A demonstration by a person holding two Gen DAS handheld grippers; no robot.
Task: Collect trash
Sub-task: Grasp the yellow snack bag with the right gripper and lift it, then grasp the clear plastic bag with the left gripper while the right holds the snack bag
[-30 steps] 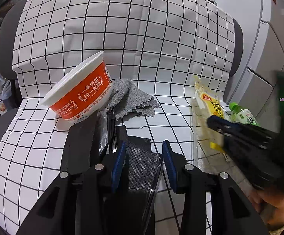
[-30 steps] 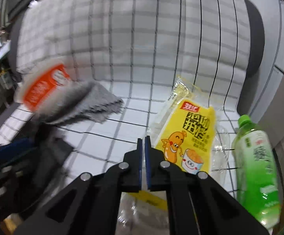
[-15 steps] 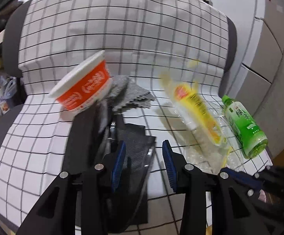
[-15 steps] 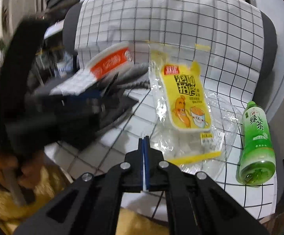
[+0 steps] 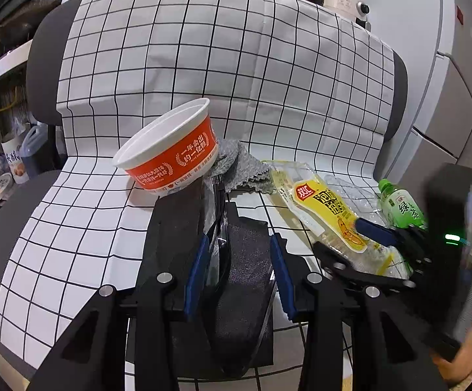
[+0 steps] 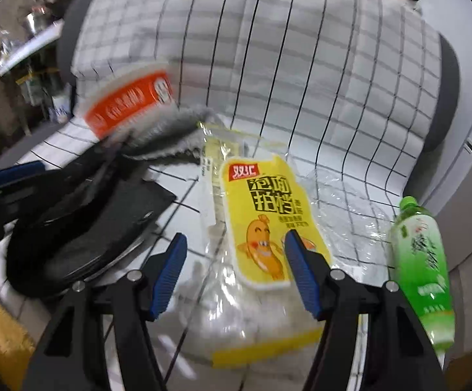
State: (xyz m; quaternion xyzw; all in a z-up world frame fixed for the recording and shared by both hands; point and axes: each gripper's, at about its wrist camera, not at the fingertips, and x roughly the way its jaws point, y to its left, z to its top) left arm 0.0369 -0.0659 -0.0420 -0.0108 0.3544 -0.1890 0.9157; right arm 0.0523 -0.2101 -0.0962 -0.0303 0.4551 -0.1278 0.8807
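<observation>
The right gripper [image 6: 236,272], clenched shut a second before on the edge of the yellow-printed clear plastic snack wrapper [image 6: 262,224], had just been opening; its blue-padded jaws stood apart with the wrapper lying slack beneath and between them, the pads not pressing on it. The wrapper had been lifted half a second earlier and now lay flat again on the white, black-gridded cloth [image 5: 177,65], just beside the green tea bottle [image 6: 421,260] lying on its side. That read as a release, so the wrapper was not yet collected, and a fresh grasp seemed likely.

The left gripper [image 5: 239,270] kept its half-wide jaws as before, with the rim of a black bag [image 5: 236,280] between them; whether the pads truly pinched the bag could not be told. The orange and white paper noodle bowl [image 5: 171,159] leaned tilted against a crumpled grey cloth [image 5: 236,166], untouched behind the bag. Bowl, wrapper and bottle all appeared to remain outside the bag
</observation>
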